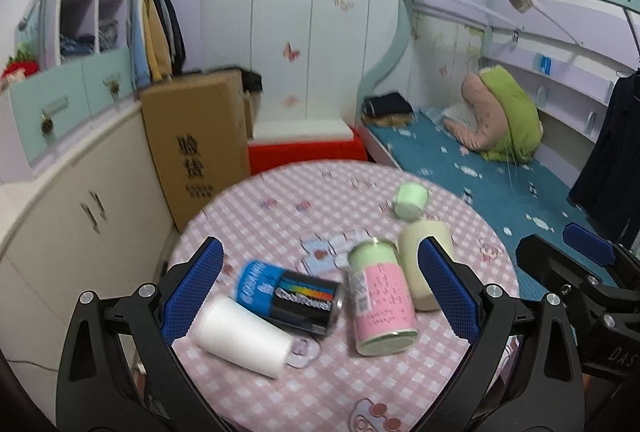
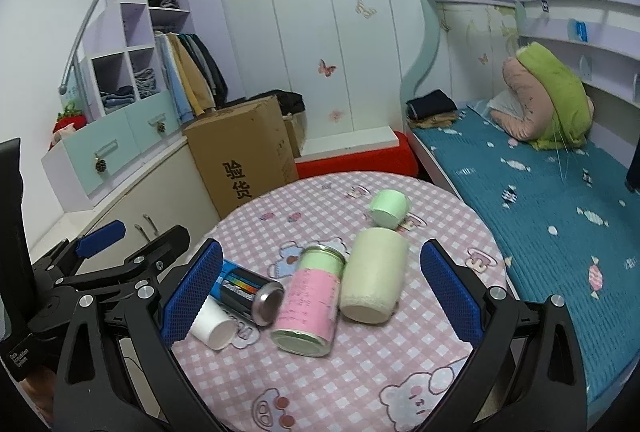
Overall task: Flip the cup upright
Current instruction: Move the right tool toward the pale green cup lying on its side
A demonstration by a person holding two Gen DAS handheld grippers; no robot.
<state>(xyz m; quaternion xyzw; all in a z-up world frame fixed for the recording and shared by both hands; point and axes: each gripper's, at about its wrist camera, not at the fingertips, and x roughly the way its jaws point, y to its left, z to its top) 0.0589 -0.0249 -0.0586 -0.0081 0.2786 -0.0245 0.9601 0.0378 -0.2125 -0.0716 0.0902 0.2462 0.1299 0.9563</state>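
Note:
Several cups and cans lie on their sides on a round table with a pink checked cloth (image 1: pixel 360 384) (image 2: pixel 360 384). A white cup (image 1: pixel 244 338) (image 2: pixel 212 324) lies nearest the left. A battery-shaped can (image 1: pixel 294 296) (image 2: pixel 248 290) lies beside it. A pink and green can (image 1: pixel 380 302) (image 2: pixel 312 304), a cream cup (image 1: pixel 424 264) (image 2: pixel 374 276) and a small green cup (image 1: pixel 410 201) (image 2: pixel 389 208) lie further right. My left gripper (image 1: pixel 320 292) is open above the cans. My right gripper (image 2: pixel 320 292) is open over the cans and cream cup; it also shows in the left wrist view (image 1: pixel 580 252).
A cardboard box (image 1: pixel 200 144) (image 2: pixel 244 152) stands behind the table on the left, by a cabinet (image 1: pixel 60 200). A red and white box (image 1: pixel 304 144) sits behind the table. A bed with a blue cover (image 2: pixel 560 212) runs along the right.

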